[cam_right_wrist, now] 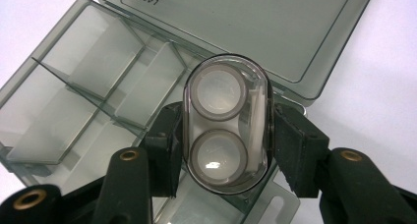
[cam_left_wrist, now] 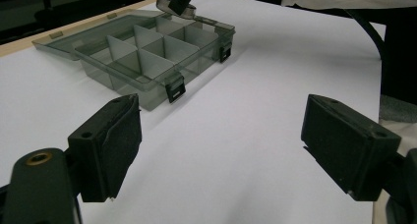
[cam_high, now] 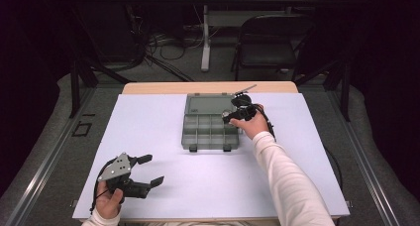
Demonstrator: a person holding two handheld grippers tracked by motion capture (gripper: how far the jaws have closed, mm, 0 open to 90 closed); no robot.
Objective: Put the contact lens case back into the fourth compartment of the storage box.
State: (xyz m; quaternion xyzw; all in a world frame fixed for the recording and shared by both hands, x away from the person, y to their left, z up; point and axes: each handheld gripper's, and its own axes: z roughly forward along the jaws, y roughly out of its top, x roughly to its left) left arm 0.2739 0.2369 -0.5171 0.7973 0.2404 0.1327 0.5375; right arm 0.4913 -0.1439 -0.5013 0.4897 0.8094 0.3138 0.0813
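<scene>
A smoky grey compartment box [cam_high: 208, 129] lies open in the middle of the white table, its lid [cam_high: 208, 104] flat behind it. My right gripper [cam_high: 232, 115] hangs over the box's right rear corner, shut on a clear oval case [cam_right_wrist: 227, 123] with two round cups inside. In the right gripper view the case sits upright between both pads above the box's compartments [cam_right_wrist: 74, 111]. My left gripper [cam_high: 150, 170] rests near the front left of the table, open, nothing between its fingers [cam_left_wrist: 110, 145]. The box [cam_left_wrist: 147, 57] shows ahead of it, and the case [cam_left_wrist: 179, 3] hangs at its far edge.
White paper [cam_high: 163, 186] covers the tabletop, with bare room between the box and the left gripper. Beyond the far edge stand a black folding chair [cam_high: 270, 42], a table leg and loose cables on the floor.
</scene>
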